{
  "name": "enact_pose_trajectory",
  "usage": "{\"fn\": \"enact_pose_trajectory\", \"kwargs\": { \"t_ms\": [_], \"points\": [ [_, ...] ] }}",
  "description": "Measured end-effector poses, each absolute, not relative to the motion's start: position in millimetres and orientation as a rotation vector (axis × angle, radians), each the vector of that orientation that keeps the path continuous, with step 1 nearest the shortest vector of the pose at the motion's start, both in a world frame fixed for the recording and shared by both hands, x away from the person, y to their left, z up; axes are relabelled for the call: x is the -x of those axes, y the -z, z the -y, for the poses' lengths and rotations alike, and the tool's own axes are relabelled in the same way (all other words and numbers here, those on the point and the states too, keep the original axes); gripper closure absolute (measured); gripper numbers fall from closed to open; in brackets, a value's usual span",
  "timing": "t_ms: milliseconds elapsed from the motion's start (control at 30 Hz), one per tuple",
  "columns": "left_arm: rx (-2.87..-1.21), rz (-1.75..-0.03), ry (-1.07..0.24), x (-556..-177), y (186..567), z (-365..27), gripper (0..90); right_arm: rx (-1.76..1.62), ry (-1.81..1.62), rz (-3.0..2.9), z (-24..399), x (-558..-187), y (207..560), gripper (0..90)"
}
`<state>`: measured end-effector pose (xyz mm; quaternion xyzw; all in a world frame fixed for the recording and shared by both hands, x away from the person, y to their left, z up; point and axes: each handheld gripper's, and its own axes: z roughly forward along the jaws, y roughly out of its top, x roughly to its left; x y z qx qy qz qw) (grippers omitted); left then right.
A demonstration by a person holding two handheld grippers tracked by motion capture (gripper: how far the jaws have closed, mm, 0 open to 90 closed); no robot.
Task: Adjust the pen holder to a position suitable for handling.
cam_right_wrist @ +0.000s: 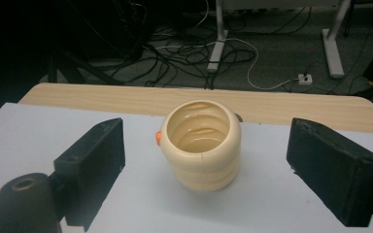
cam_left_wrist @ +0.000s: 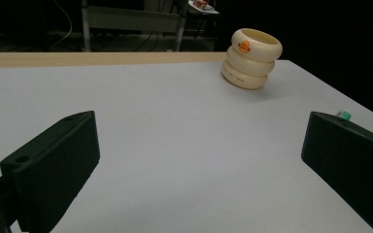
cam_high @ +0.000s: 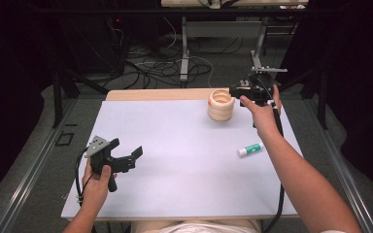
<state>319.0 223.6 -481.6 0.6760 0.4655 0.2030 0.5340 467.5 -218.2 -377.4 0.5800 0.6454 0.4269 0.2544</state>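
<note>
left gripper (cam_high: 126, 154): jaws apart, holding nothing, parked near the table's front-left

cup (cam_high: 221, 105): cream ribbed thing, upright at the far edge

right gripper (cam_high: 237, 91): jaws wide, just beside the cup

step: lining up, I'd guess

next: straddle the cup, then squeeze

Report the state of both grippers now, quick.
Left gripper: jaws open, holding nothing, above the white table.
Right gripper: jaws open, holding nothing, beside the cream ringed cup, not touching it.
</note>
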Motion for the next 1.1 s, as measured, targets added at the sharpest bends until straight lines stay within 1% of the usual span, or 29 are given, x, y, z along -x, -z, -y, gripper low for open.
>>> {"fn": "enact_pose_trajectory", "kwargs": {
  "t_ms": [233, 567, 667, 933, 1100],
  "points": [
    [-1.609, -1.109, -0.481, -319, 482, -224, 0.3, -1.614, -1.151, -1.745, 213, -490, 387, 17.9],
    [-1.609, -1.109, -0.480, -319, 482, -225, 0.3, -1.678, -1.138, -1.751, 206, -512, 402, 22.8],
    [-1.610, -1.108, -0.481, -319, 482, -225, 0.3, -1.708, -1.136, -1.741, 205, -518, 408, 27.0],
    [-1.612, -1.108, -0.482, -318, 482, -226, 0.3, -1.818, -1.118, -1.727, 207, -533, 424, 33.2],
    [-1.610, -1.110, -0.480, -318, 482, -226, 0.3, -1.881, -1.112, -1.679, 210, -541, 433, 35.0]
  ]
}}
